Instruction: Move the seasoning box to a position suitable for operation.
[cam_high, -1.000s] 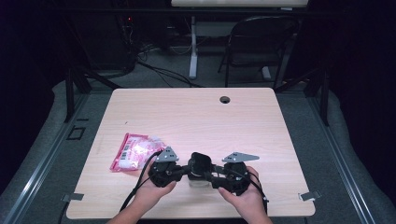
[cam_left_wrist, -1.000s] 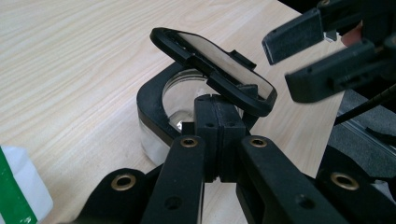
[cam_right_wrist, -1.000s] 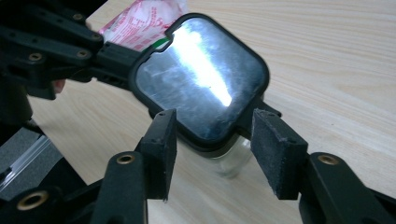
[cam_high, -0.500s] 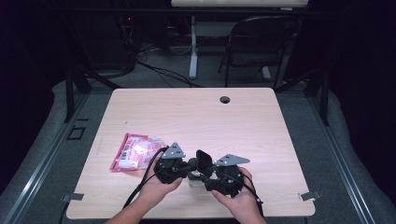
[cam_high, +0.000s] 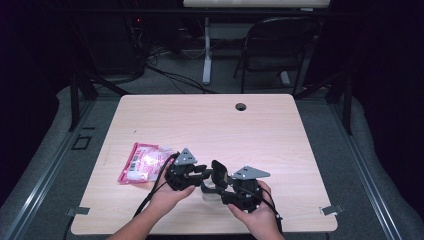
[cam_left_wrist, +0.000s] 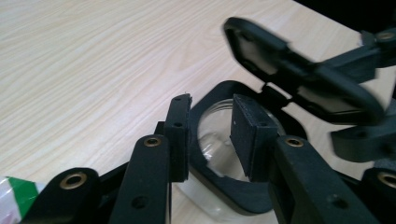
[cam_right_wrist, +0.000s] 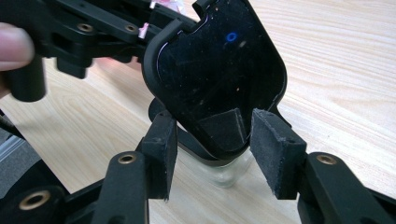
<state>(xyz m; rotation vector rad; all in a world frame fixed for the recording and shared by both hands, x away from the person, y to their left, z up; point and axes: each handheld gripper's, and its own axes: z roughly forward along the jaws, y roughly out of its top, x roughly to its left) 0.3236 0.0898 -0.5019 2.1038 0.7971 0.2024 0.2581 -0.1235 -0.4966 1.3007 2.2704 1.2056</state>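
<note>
A small clear jar (cam_left_wrist: 215, 135) with a black rim stands near the table's front edge. Its black hinged lid (cam_right_wrist: 219, 60) is swung up and open. My left gripper (cam_left_wrist: 210, 112) reaches in from the left with its jaws narrowed astride the rim's near wall, one pad outside and one over the mouth. My right gripper (cam_right_wrist: 212, 126) comes from the right, open, and the raised lid stands between its pads. In the high view the jar (cam_high: 209, 192) sits between the left gripper (cam_high: 204, 176) and the right gripper (cam_high: 223, 189), under the lid (cam_high: 219, 174).
A pink plastic packet (cam_high: 145, 162) lies on the wooden table (cam_high: 210, 125) just left of the left hand. A cable hole (cam_high: 241, 106) sits near the far edge. A dark chair (cam_high: 275, 40) and cables stand beyond the table.
Both grippers have closed in on the jar from each side. The black lid has swung up from the jar and now stands tilted between them.
</note>
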